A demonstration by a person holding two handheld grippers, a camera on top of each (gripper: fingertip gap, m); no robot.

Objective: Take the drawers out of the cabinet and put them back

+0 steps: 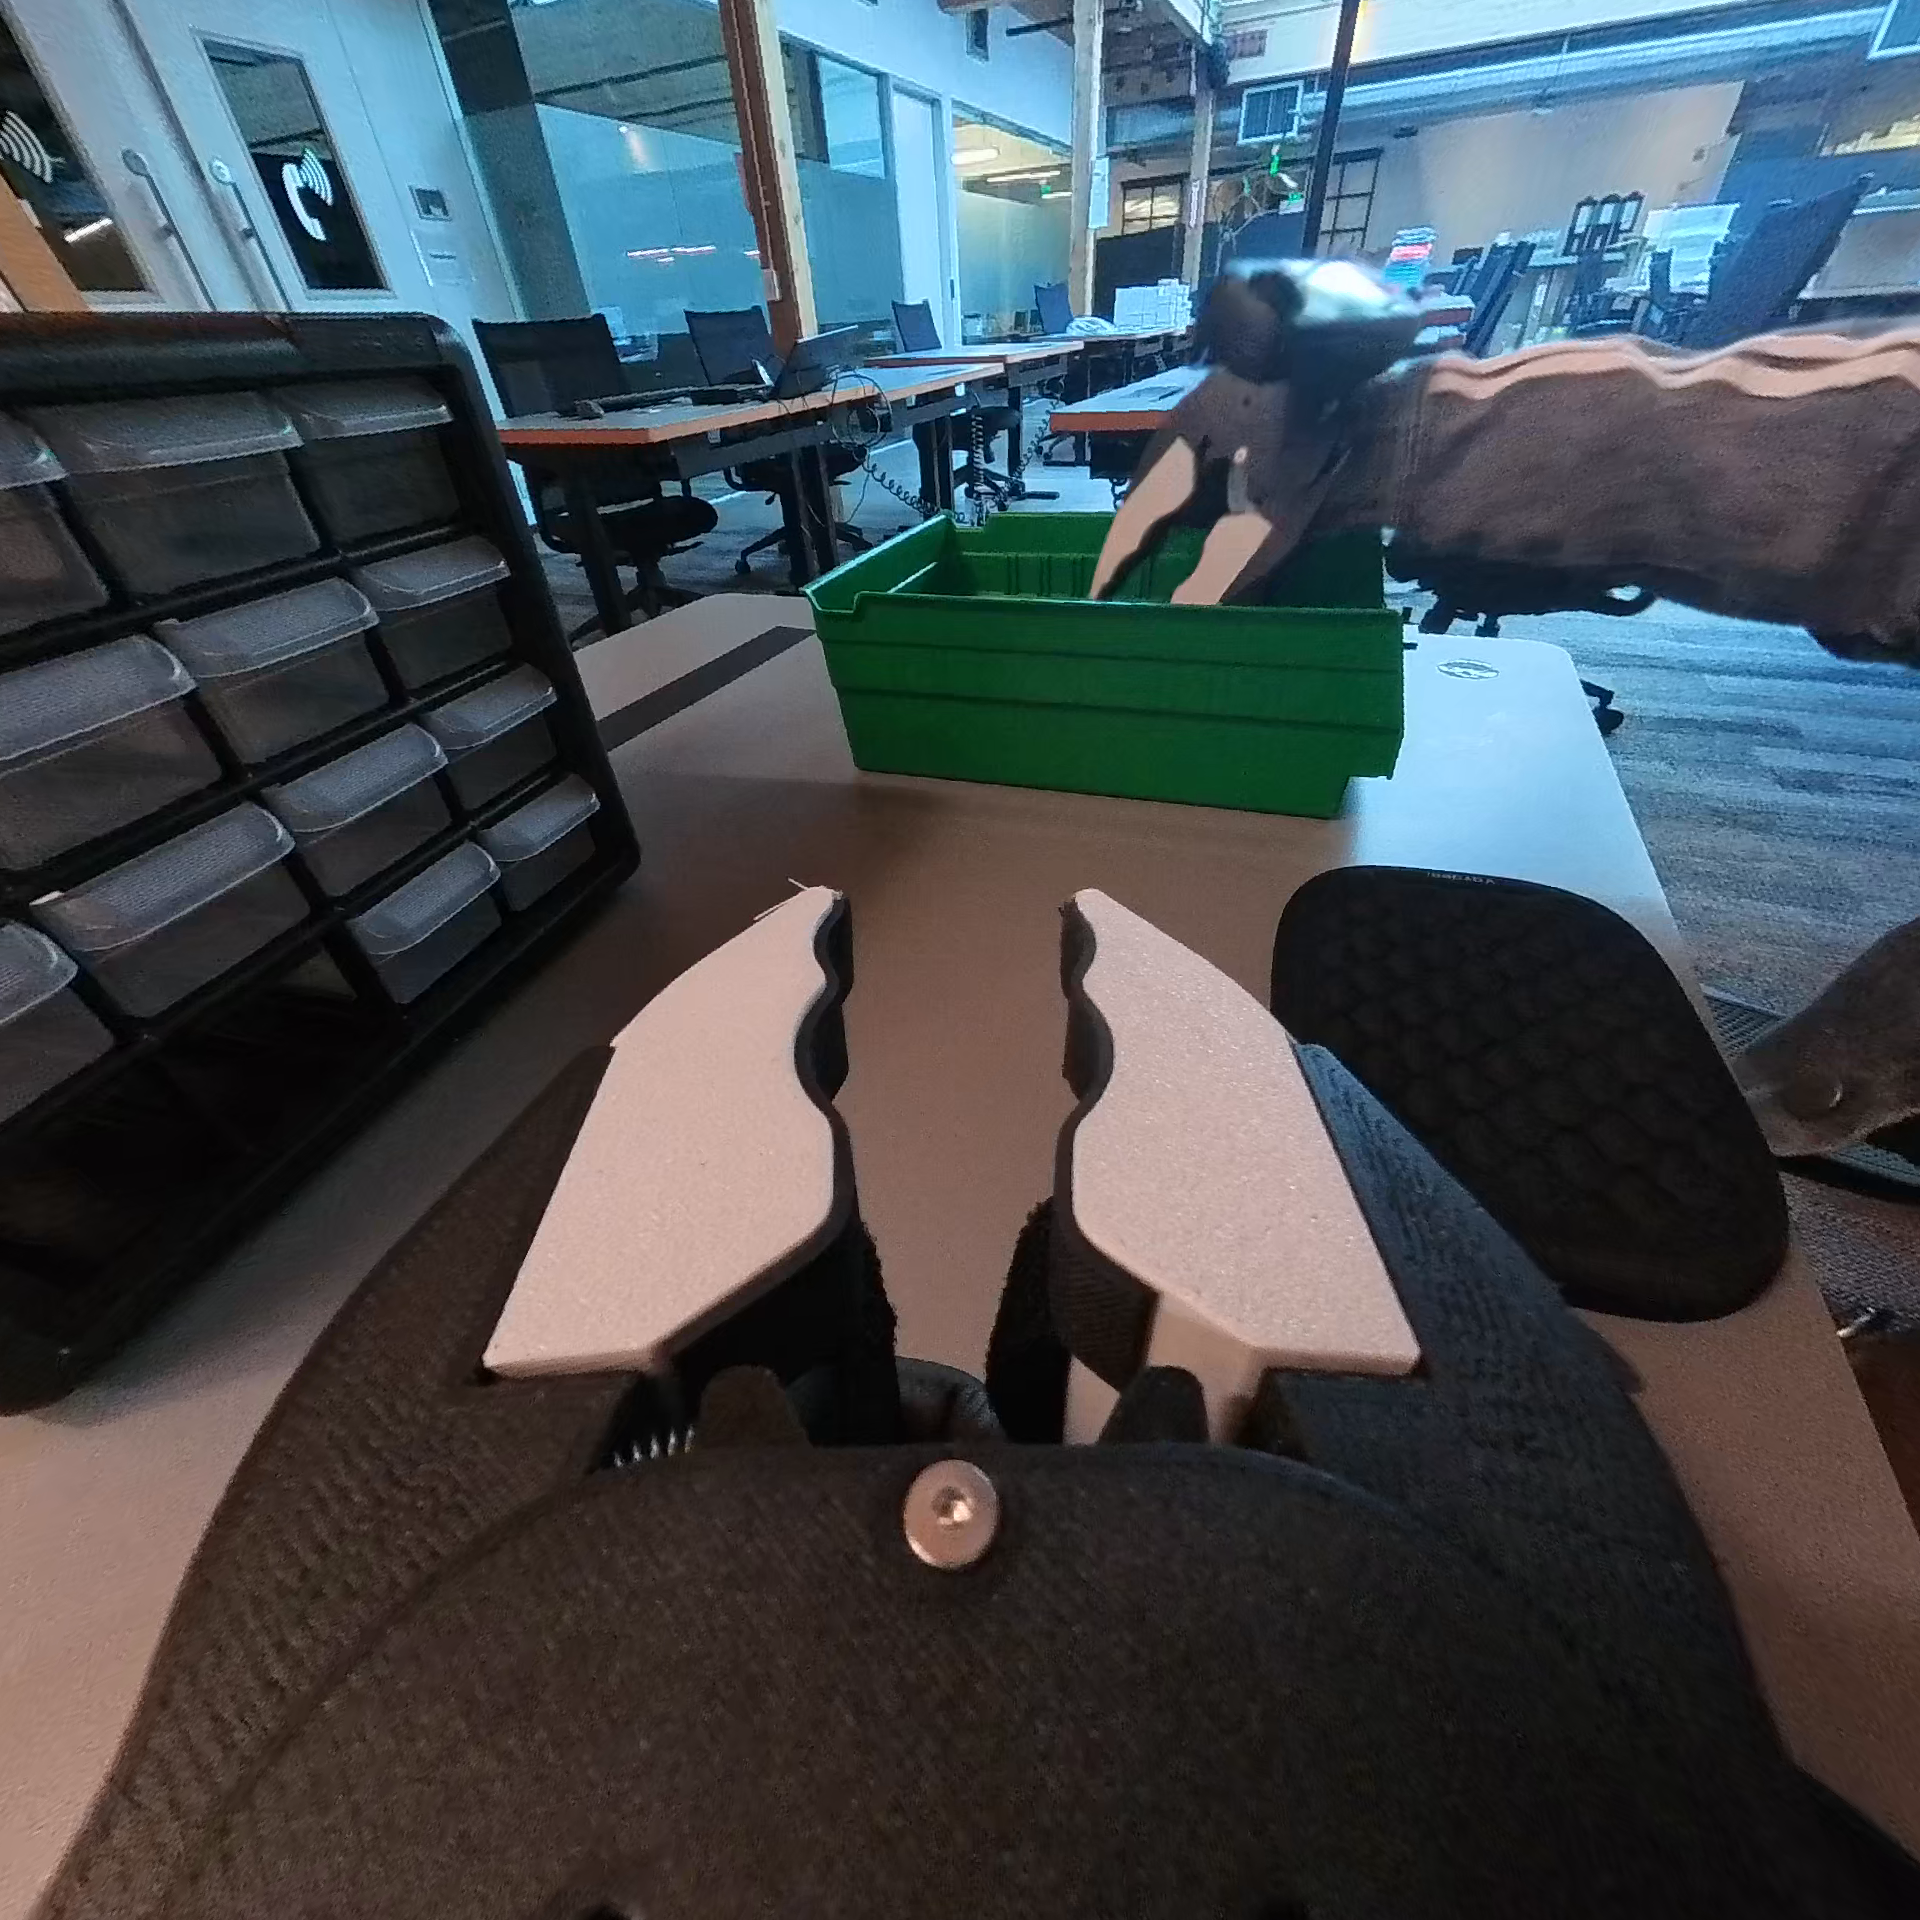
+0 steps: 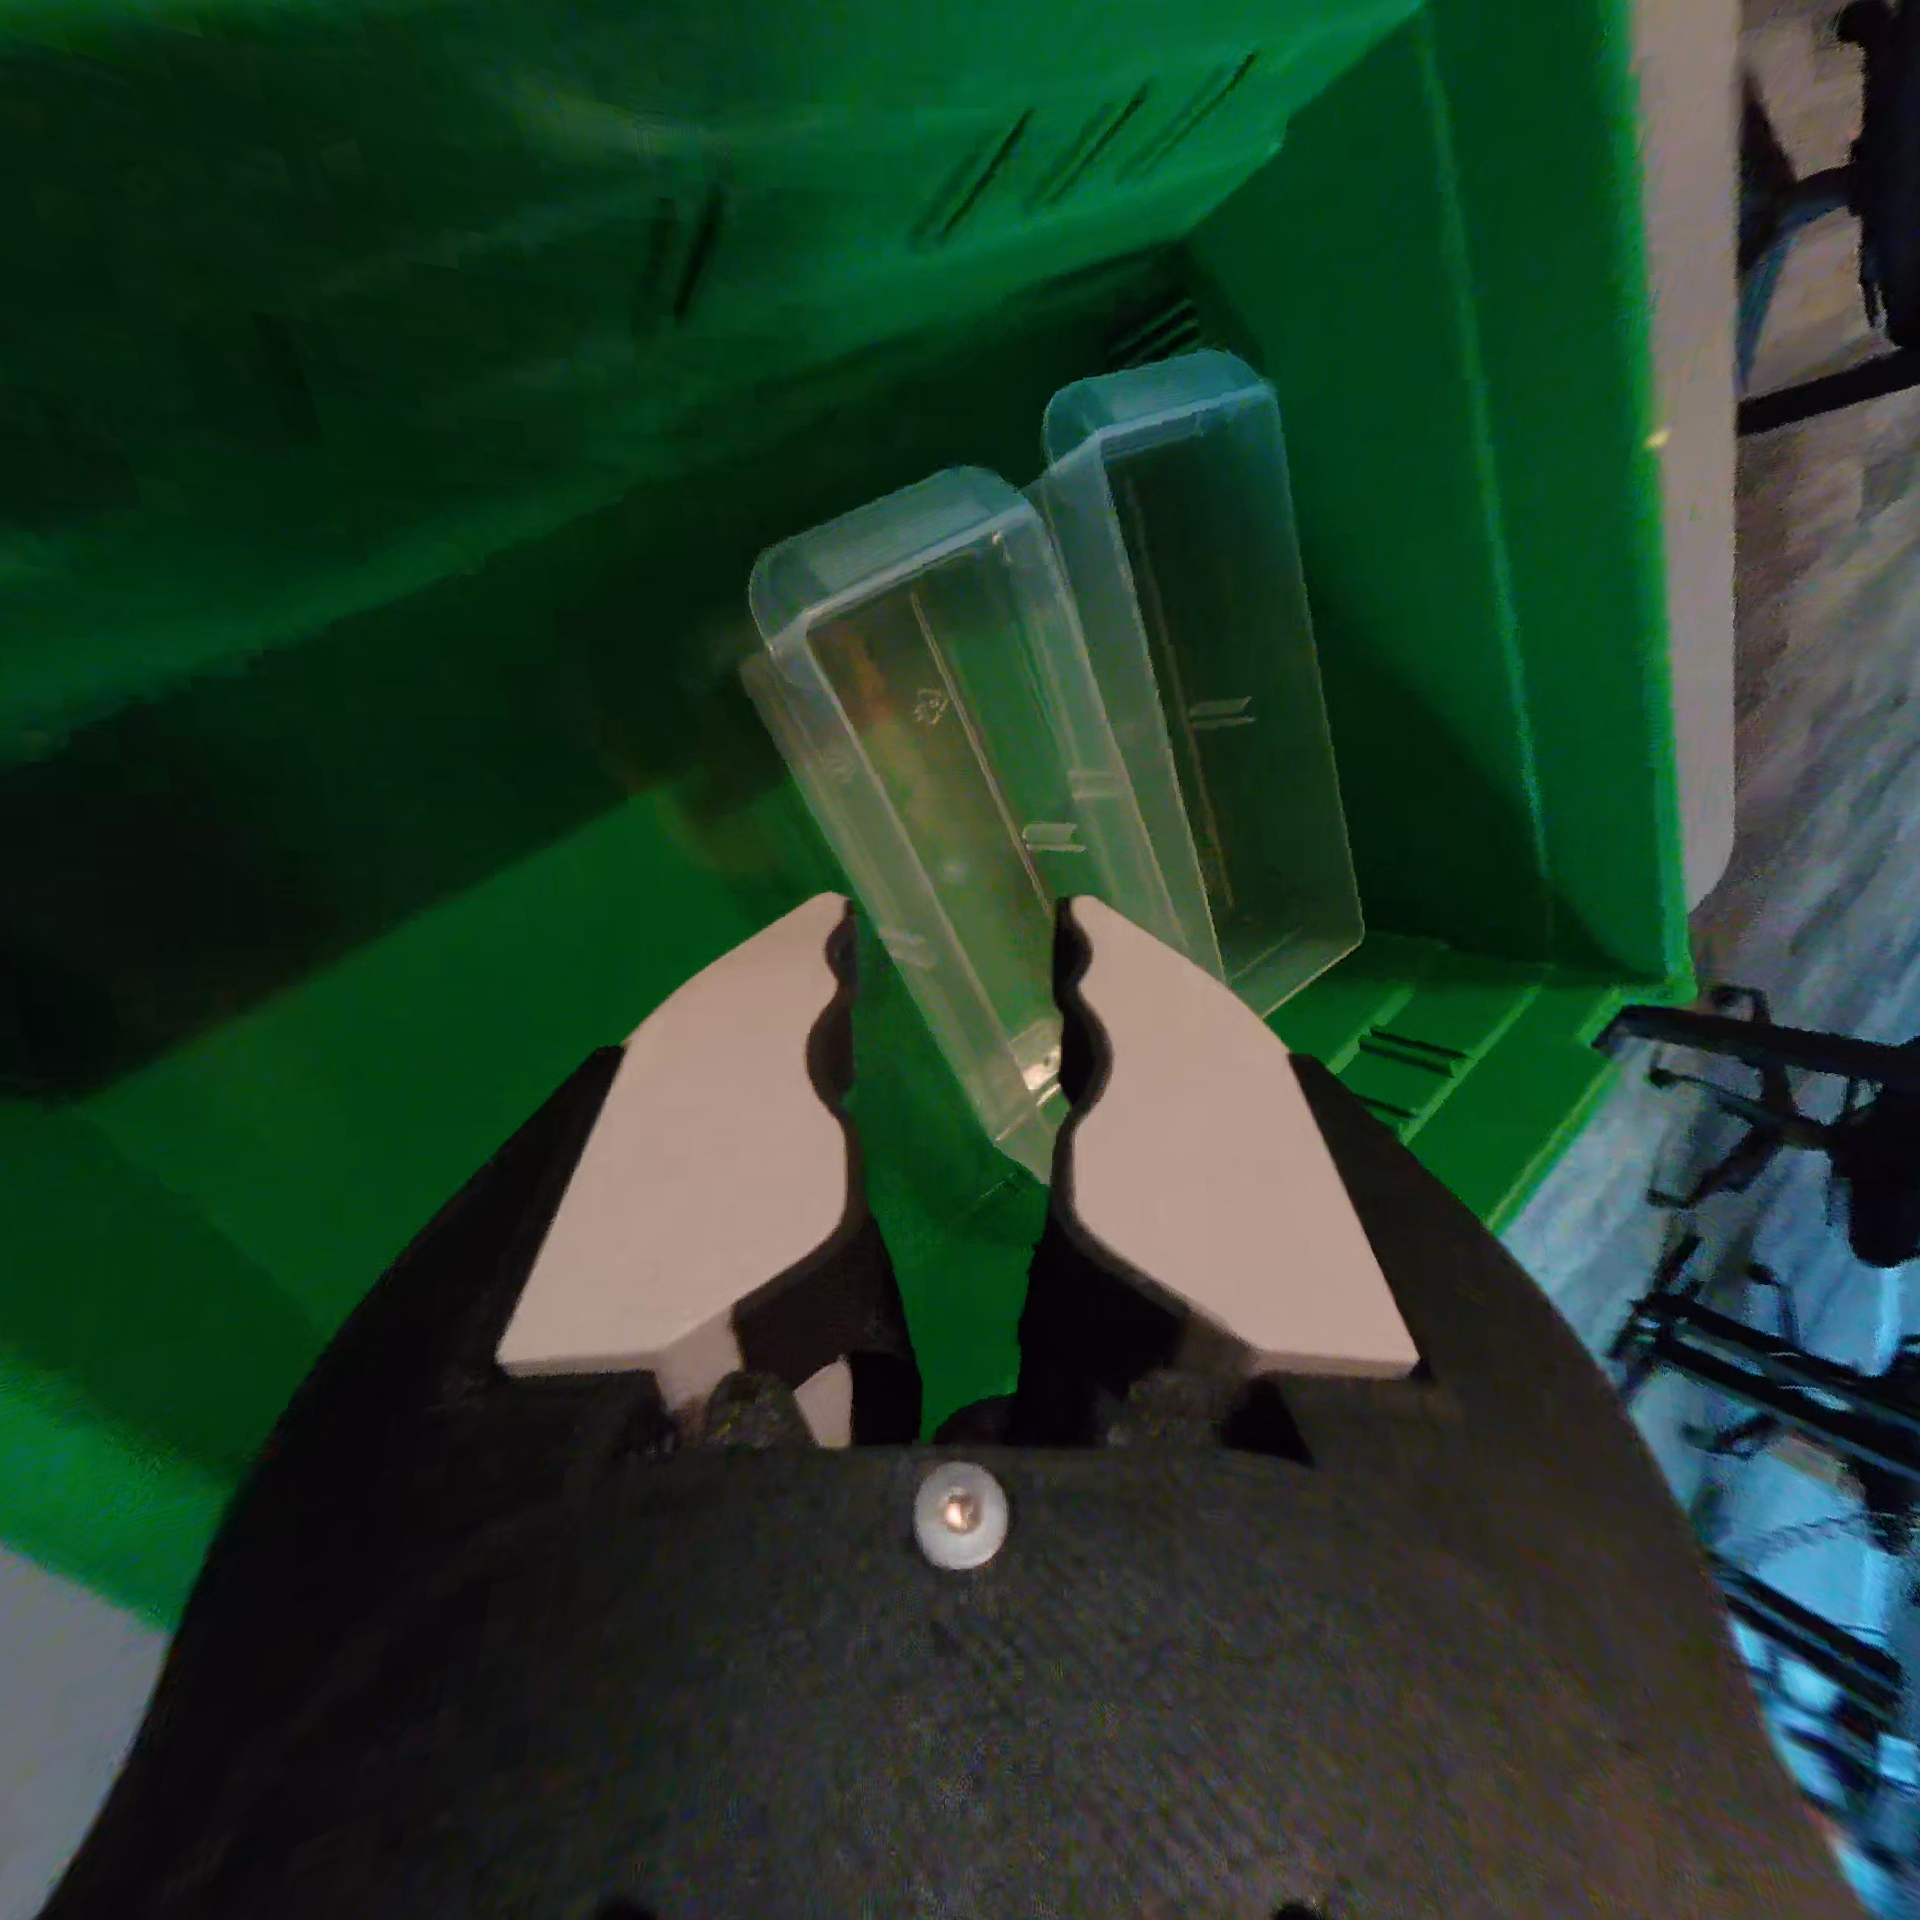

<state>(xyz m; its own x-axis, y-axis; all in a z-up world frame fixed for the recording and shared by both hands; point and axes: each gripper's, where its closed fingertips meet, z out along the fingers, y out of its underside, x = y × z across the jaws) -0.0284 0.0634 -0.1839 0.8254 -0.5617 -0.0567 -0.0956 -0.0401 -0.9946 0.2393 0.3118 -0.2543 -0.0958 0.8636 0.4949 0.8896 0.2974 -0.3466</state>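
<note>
A black cabinet (image 1: 499, 582) with several clear drawers (image 1: 281, 665) stands on the table at the left; its lowest slots (image 1: 208, 1101) look empty and dark. My left gripper (image 1: 951, 914) is open and empty, low over the table beside the cabinet. My right gripper (image 2: 956, 914) is open and reaches down into a green bin (image 2: 416, 416). Two clear empty drawers lie side by side in the bin. The near end of the nearer drawer (image 2: 935, 748) shows between my right fingers; I cannot tell whether they touch it. The other drawer (image 2: 1205, 665) lies by the bin wall. The right gripper (image 1: 1184, 551) also shows in the left wrist view, over the bin (image 1: 1101, 686).
The bin stands at the far end of the grey table (image 1: 1039, 831). A black mesh chair back (image 1: 1517, 1091) rises at the table's right edge. A sleeved arm (image 1: 1662, 488) reaches in from the right. Office desks and chairs stand beyond.
</note>
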